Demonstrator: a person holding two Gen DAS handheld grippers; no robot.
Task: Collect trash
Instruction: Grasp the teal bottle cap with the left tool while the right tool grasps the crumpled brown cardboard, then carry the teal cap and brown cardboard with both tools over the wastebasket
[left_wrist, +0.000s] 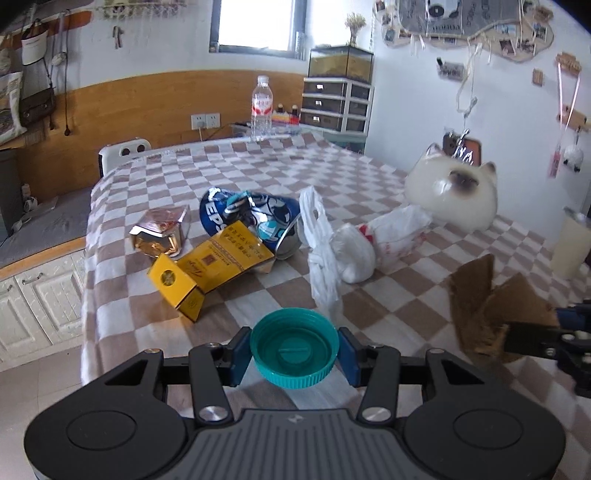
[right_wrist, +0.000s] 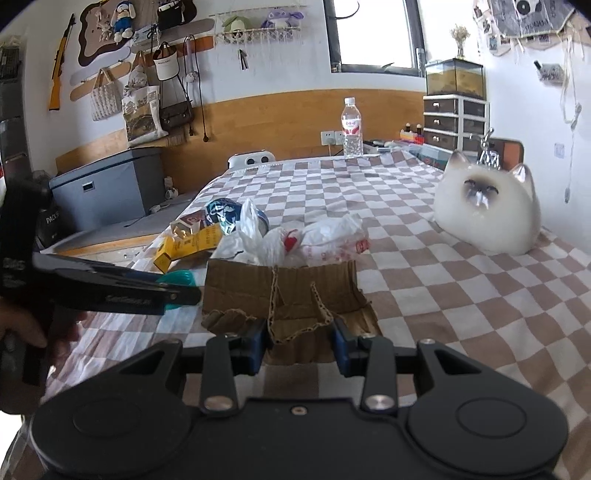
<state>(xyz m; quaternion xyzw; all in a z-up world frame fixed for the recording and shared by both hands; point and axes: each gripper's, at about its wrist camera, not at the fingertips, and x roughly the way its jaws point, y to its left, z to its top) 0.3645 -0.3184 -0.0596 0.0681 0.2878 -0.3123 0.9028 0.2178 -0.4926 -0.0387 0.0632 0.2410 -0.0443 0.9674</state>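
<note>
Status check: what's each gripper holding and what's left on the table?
Left gripper shut on teal cap. Right gripper shut on cardboard scrap. Crushed can, yellow box, plastic bags remain.

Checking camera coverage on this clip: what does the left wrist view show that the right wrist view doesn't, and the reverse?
Only the left wrist view shows the white cupboards and the open inside of the teal cap held by the left gripper.

Only the right wrist view shows the grey storage box, the plush toys on the wall, and the right gripper clamping the cardboard piece head-on.

Both show the checkered tablecloth, the yellow box, the crushed Pepsi can, the white plastic bags, the cat figure and the water bottle.
</note>
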